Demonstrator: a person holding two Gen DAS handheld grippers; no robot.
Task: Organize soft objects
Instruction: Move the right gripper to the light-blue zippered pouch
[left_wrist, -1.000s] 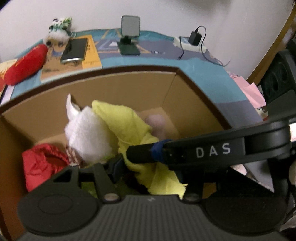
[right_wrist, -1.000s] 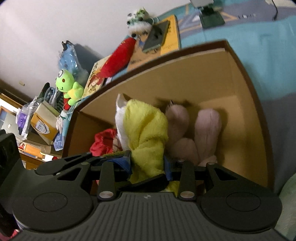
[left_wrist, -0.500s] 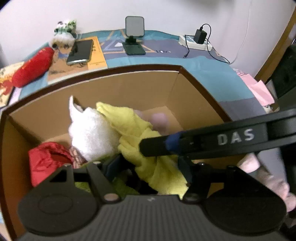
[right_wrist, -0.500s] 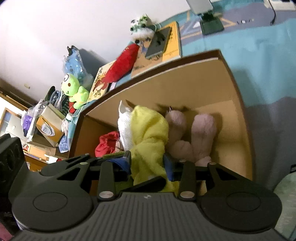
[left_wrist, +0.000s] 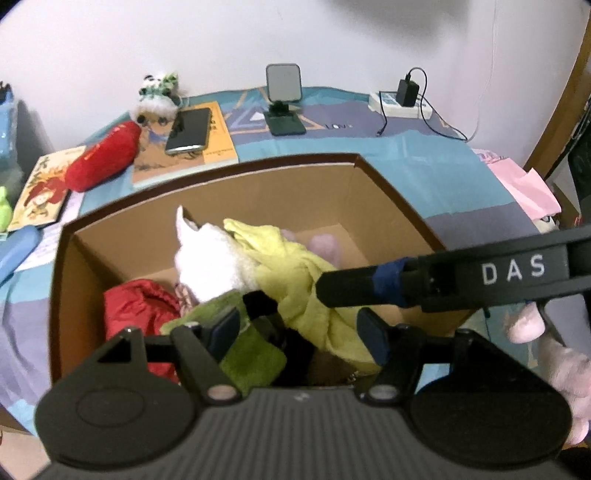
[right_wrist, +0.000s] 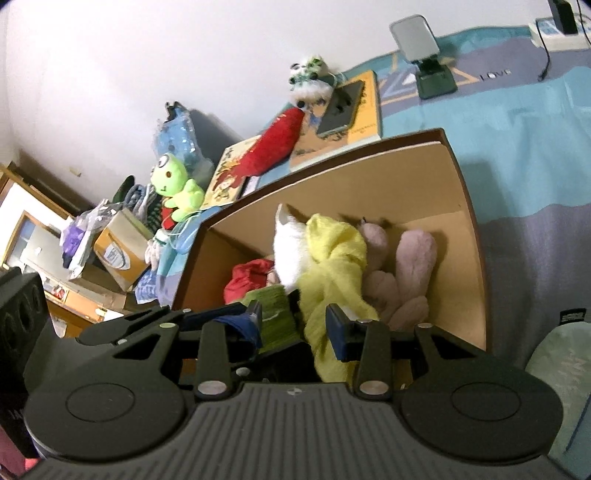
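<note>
An open cardboard box (left_wrist: 388, 199) (right_wrist: 476, 254) on the bed holds a yellow towel (left_wrist: 295, 277) (right_wrist: 332, 266), a white plush (left_wrist: 207, 258) (right_wrist: 288, 254), a red cloth (left_wrist: 136, 306) (right_wrist: 247, 277), a green cloth (left_wrist: 247, 354) (right_wrist: 273, 314) and a pink plush (right_wrist: 410, 273). My left gripper (left_wrist: 299, 332) is open above the box's near side, over the towel and green cloth. My right gripper (right_wrist: 293, 326) is open and empty just above the towel; one of its fingers (left_wrist: 354, 288) crosses the left wrist view.
On the blue bedspread behind the box lie a red plush (left_wrist: 103, 158) (right_wrist: 273, 144), a panda plush (left_wrist: 159, 96), a phone (left_wrist: 188, 131) on a book, a phone stand (left_wrist: 284, 99) and a charger strip (left_wrist: 400, 99). A green frog plush (right_wrist: 177, 184) and clutter sit left.
Both grippers have drawn back and up from the box, so more of it shows. The right gripper let go of the yellow towel, which now lies in the box.
</note>
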